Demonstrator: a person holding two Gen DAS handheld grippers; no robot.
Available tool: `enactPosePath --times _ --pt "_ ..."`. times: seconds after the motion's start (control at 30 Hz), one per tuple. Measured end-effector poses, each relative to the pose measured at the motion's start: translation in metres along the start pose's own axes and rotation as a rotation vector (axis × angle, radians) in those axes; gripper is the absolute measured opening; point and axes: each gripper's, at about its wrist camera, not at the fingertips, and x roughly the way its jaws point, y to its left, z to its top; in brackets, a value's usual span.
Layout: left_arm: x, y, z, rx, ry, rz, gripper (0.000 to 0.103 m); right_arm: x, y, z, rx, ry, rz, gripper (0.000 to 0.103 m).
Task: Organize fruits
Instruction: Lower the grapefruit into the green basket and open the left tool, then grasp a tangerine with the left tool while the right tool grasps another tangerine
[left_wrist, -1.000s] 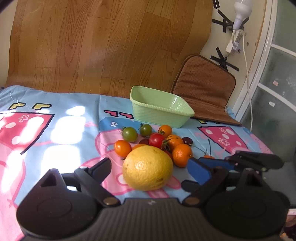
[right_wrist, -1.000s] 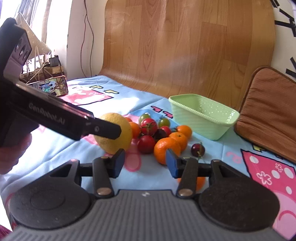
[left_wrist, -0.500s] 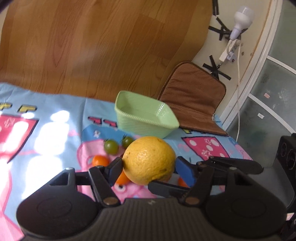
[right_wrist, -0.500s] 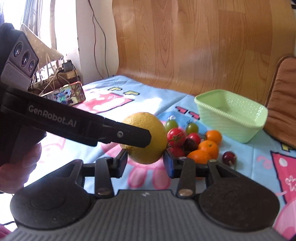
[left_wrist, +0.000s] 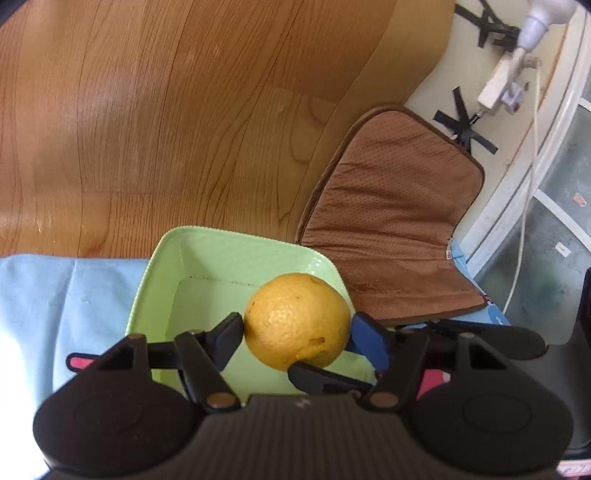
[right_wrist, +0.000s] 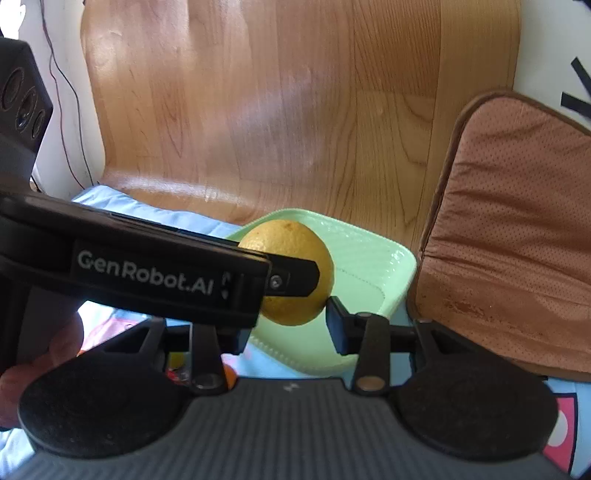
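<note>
My left gripper is shut on a large yellow citrus fruit and holds it above the light green basket, which looks empty inside. In the right wrist view the fruit hangs over the basket, with the left gripper's black body crossing from the left. My right gripper is open and holds nothing; it sits just below and behind the fruit. A bit of a small orange fruit shows under the right gripper. The other small fruits are hidden.
A brown cushion leans against the wall right of the basket; it also shows in the right wrist view. A curved wood-look backdrop rises behind. The basket stands on a blue printed cloth. A white cable hangs at the far right.
My left gripper closed on the yellow fruit, lifted it off the cloth and carried it forward over the green basket. My right gripper followed toward the basket, staying open.
</note>
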Motion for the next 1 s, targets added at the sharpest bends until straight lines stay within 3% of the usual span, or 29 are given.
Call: enactPosePath --times 0.1,0.3,0.47,0.57,0.7,0.87,1.0 --pt "0.020 0.005 -0.002 -0.001 0.037 0.010 0.066 0.018 -0.004 0.002 -0.007 0.013 -0.008 0.042" --pt "0.021 0.004 -0.002 0.020 0.027 0.030 0.067 0.024 0.000 0.006 -0.053 -0.009 -0.016 0.044" --pt "-0.027 -0.004 -0.009 0.025 -0.037 -0.025 0.068 -0.011 -0.002 0.000 -0.017 -0.064 -0.007 0.046" --pt "-0.071 -0.011 -0.028 0.062 -0.101 -0.065 0.070 -0.054 0.005 -0.021 0.002 -0.118 0.019 0.046" --pt "-0.110 -0.024 -0.073 0.150 -0.140 -0.054 0.071 -0.103 0.012 -0.068 0.038 -0.151 0.053 0.046" --pt "-0.115 -0.048 -0.127 0.309 -0.103 0.005 0.071 -0.128 0.031 -0.124 0.044 -0.138 0.045 0.046" --pt "-0.105 -0.057 -0.144 0.338 -0.075 0.045 0.071 -0.126 0.049 -0.143 0.014 -0.109 0.035 0.046"
